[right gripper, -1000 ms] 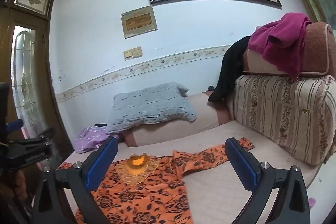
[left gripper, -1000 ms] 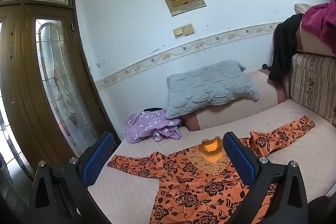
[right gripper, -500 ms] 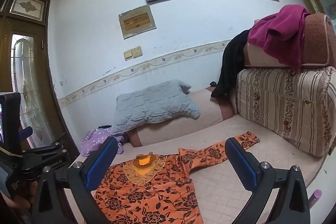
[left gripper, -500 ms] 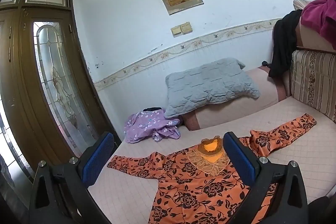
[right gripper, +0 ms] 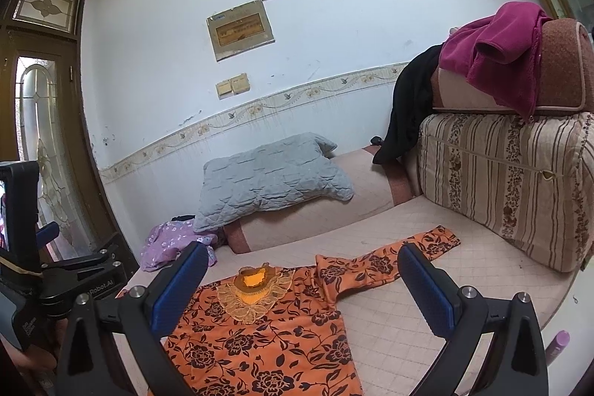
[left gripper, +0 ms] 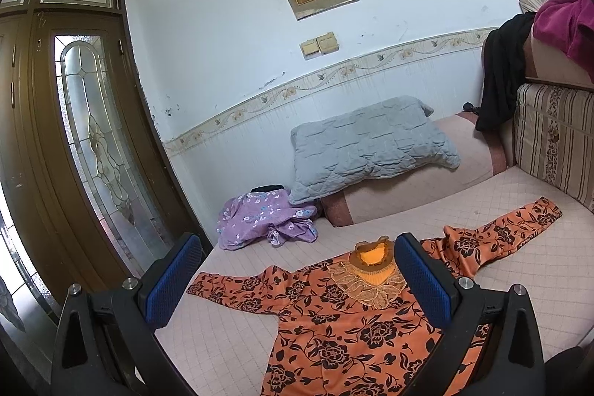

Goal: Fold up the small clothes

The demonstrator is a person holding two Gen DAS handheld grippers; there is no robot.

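Observation:
An orange long-sleeved top with black flowers (left gripper: 345, 325) (right gripper: 267, 333) lies spread flat on the pink quilted mattress (left gripper: 519, 288), its lace collar (right gripper: 256, 288) toward the wall and both sleeves stretched out sideways. My left gripper (left gripper: 297, 273) hovers above the top's left shoulder, open, with nothing between its blue pads. My right gripper (right gripper: 302, 281) hangs above the collar and right sleeve, open and empty too. The left tool's body (right gripper: 41, 284) shows at the left edge of the right wrist view.
A crumpled purple floral garment (left gripper: 263, 221) lies at the mattress's far left corner. A grey pillow (left gripper: 371, 147) leans on a pink bolster (right gripper: 334, 214) against the wall. Striped cushions (right gripper: 512, 184) with magenta and black clothes (right gripper: 497, 51) stack at the right. A wooden glass door (left gripper: 85, 143) stands left.
Both views have tilted down a little and drawn slightly nearer the bed, so the orange top fills more of the lower frame. Both grippers stay open; the top has not moved.

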